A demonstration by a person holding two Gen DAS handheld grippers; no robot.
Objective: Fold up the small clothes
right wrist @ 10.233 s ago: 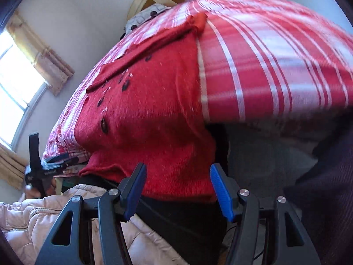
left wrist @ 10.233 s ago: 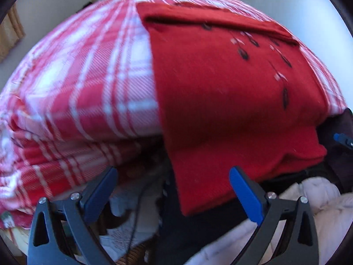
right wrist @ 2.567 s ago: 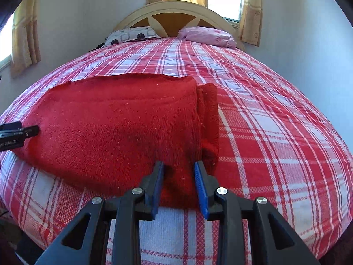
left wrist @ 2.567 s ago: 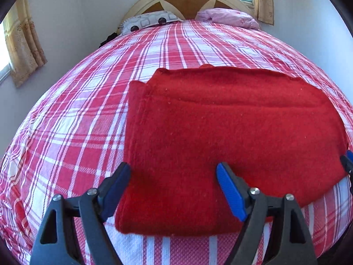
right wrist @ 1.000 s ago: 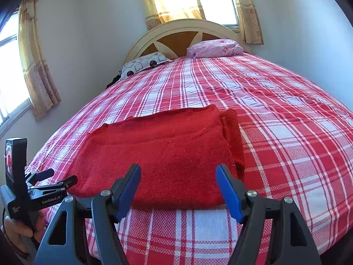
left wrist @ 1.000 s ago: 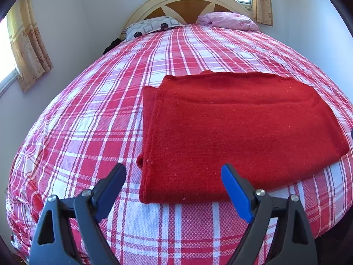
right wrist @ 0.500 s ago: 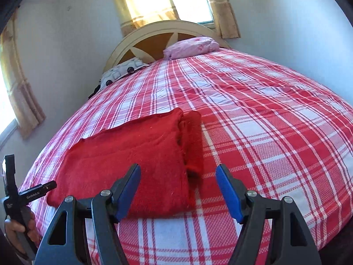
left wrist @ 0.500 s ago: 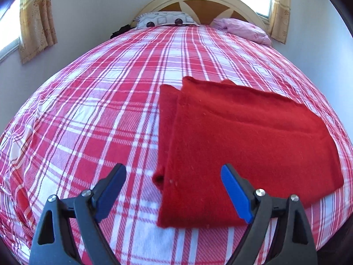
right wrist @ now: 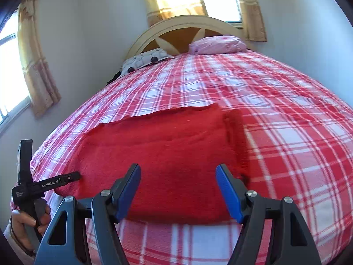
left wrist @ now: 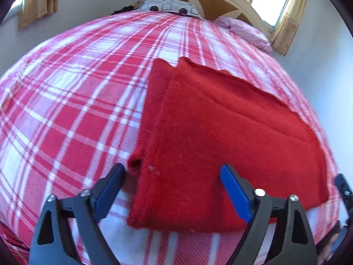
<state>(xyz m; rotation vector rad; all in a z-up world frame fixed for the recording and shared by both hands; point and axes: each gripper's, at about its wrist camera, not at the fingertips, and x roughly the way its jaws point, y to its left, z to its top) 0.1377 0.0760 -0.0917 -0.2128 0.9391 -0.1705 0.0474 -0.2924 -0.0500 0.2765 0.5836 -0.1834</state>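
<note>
- Because a wide, soft, flat surface suits folding, the bed (right wrist: 286,114) carries the job: its red-and-white plaid cover spreads from the near edge up to the arched headboard (right wrist: 187,25), giving room to lay cloth out.
- Near that front edge lies the red garment (left wrist: 231,137), a knitted piece folded into a flat rectangle, with a narrower layer peeking out along one side; I judge it sits close to the edge so both hands reach it easily.
- At the far end two pillows rest against the headboard, a patterned one (right wrist: 145,60) and a pink one (right wrist: 218,44), well apart from the work.
- Over the garment's left corner hovers the left claw (left wrist: 172,190), jaws spread but just closing a little, the cloth's corner lying between them, nothing pinched yet.
- Right claw (right wrist: 178,190) hangs over the opposite end, jaws apart, gripping nothing; likely lining up the next fold.
- Only the right wrist view shows a hand (right wrist: 24,223) gripping the left tool's handle, plus both windows and curtains (right wrist: 37,66).
- Only the left wrist view shows that open tube-like cuff at the near left corner of the garment.
</note>
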